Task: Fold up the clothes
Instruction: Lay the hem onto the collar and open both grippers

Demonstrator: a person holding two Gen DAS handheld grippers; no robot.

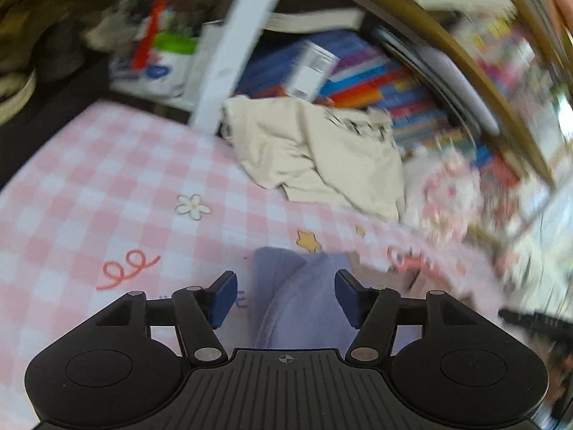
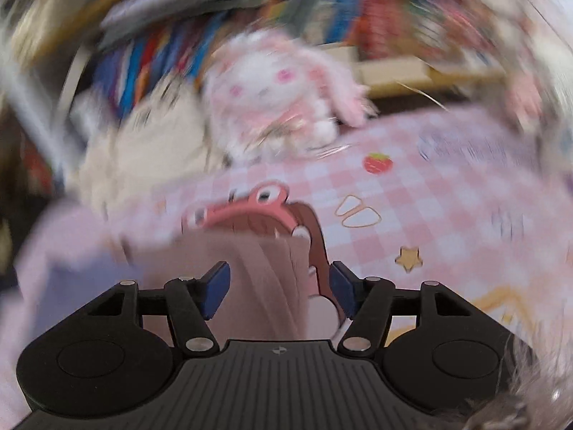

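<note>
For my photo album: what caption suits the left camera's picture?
Open left gripper above a lavender garment on a pink checked cloth.

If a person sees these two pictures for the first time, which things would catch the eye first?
Probably the pink checked cloth covering the surface, and the crumpled cream garment at its far edge before the colourful books. In the right wrist view, a blurred pink-and-white plush rabbit sits at the cloth's far edge.
</note>
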